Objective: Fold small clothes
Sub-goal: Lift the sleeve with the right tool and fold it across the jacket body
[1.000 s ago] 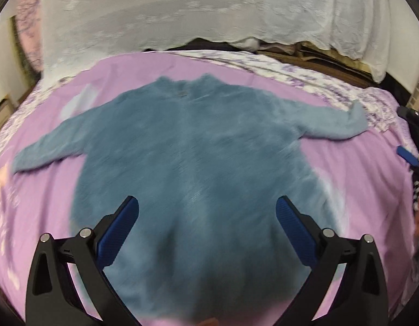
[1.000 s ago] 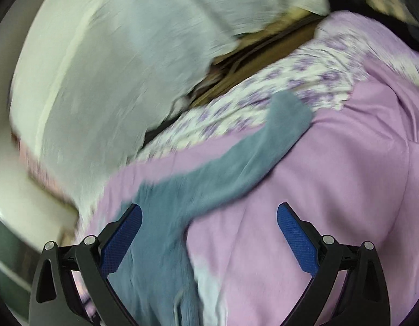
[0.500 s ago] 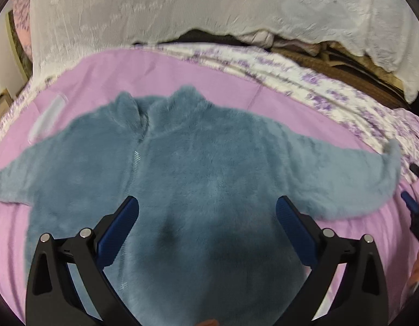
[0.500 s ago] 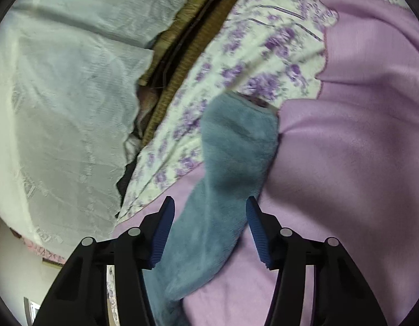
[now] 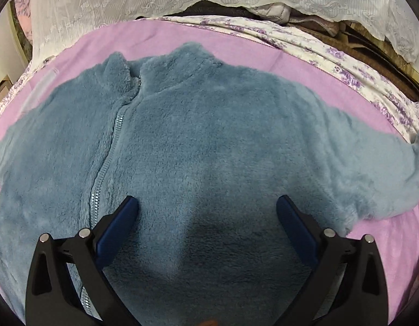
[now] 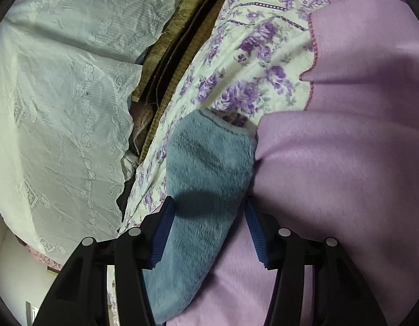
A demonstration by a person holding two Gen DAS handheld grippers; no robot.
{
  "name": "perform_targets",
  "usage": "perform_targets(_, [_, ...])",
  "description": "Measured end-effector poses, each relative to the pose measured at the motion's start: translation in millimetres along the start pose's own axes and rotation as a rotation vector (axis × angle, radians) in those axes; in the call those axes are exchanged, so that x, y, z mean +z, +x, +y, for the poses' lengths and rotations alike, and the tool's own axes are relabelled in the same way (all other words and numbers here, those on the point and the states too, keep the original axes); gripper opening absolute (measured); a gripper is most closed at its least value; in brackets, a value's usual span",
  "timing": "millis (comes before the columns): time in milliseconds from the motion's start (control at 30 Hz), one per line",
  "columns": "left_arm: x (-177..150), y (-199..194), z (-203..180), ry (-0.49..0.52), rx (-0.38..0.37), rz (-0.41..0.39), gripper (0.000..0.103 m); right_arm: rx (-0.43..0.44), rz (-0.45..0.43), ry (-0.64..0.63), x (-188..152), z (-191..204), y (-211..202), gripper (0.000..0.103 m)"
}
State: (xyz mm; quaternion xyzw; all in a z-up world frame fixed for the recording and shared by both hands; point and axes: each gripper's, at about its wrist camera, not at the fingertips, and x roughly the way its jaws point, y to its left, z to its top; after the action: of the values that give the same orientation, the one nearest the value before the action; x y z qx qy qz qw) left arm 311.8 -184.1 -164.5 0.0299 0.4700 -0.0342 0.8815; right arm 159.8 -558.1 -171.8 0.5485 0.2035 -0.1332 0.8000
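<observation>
Purple blanket (image 5: 236,38) covers the bed, and the blue fleece jacket (image 5: 209,141) lies flat on it, front up. Your left hand-held gripper (image 5: 206,217) hovers spread over the jacket's chest; your right hand-held gripper (image 6: 208,217), part-spread, straddles its sleeve (image 6: 206,163) near the cuff. Next, I'd judge, pinch that sleeve and fold it across the jacket's chest.

A fuzzy blue-grey fleece jacket (image 5: 209,141) is laid flat, zipped up, sleeves spread out, collar at the far side.
</observation>
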Motion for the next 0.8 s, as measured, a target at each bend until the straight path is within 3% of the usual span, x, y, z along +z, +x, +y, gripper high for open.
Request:
perform_targets(67, [2,1,2,-0.008,-0.009,0.003,0.099,0.003,-0.002,-0.028,0,1,3,0.046])
perform_targets(133, [2,1,1,-0.008,-0.009,0.002,0.099,0.009,0.0,-0.057,-1,4,4,0.017])
perform_targets(167, [1,1,1,-0.007,-0.007,0.0,0.099,0.02,-0.002,-0.067,-1,6,2,0.011])
perform_targets(567, [1,-29,34,-0.01,-0.076,0.017,0.099,-0.011,-0.087,-0.251,-15,52,-48,0.009])
perform_targets(633, [3,-40,49,0.001,-0.042,-0.006,0.099,-0.006,-0.088,-0.272,-19,58,-52,0.009])
perform_targets(800, [7,-60,118,0.018,0.166,-0.069,0.099,0.008,-0.084,-0.328,-27,76,-54,0.009])
